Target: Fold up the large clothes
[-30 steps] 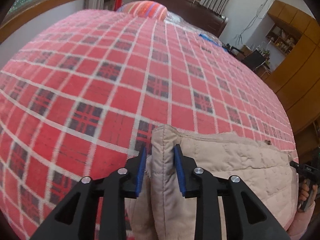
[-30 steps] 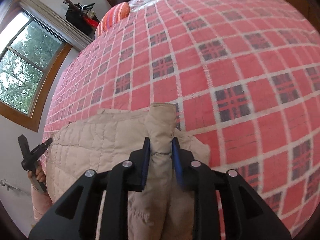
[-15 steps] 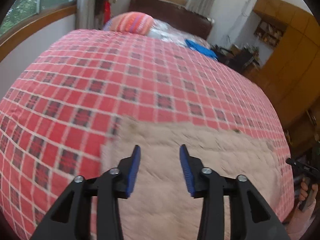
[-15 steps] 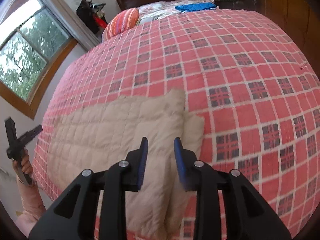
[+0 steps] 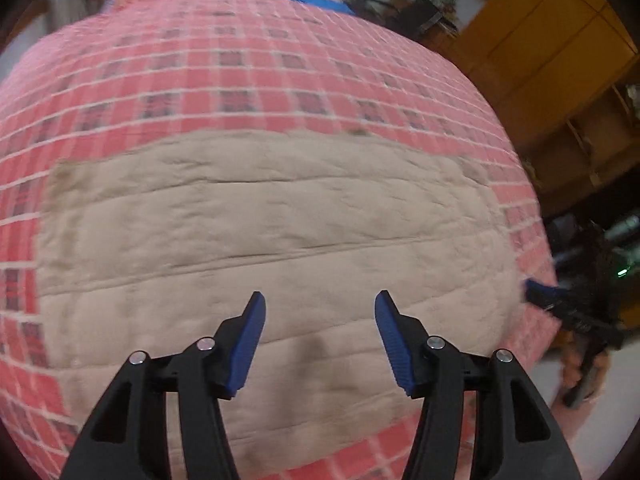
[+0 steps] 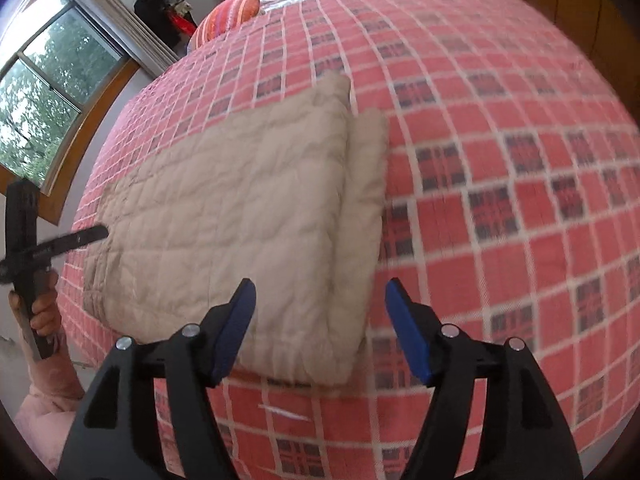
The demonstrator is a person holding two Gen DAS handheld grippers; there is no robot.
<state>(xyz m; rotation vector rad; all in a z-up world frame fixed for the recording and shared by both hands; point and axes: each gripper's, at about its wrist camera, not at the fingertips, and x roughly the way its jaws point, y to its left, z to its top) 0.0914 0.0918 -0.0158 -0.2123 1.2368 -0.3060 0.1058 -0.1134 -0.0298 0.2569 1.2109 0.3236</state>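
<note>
Quilt (image 5: 272, 248) lies flat on the plaid bed (image 5: 240, 60), folded, an under-layer peeking out along its right edge at 1 o'clock in the right view; left gripper (image 5: 319, 334) hangs over it, jaws wide, holding nothing; right gripper (image 6: 320, 320) likewise gaping and empty above the near right corner; next fold, I'd say, wants both jaws pinching matching corners, lifting evenly, edges squared.

text: none legible | labels: none | numbers: none | signs: none
</note>
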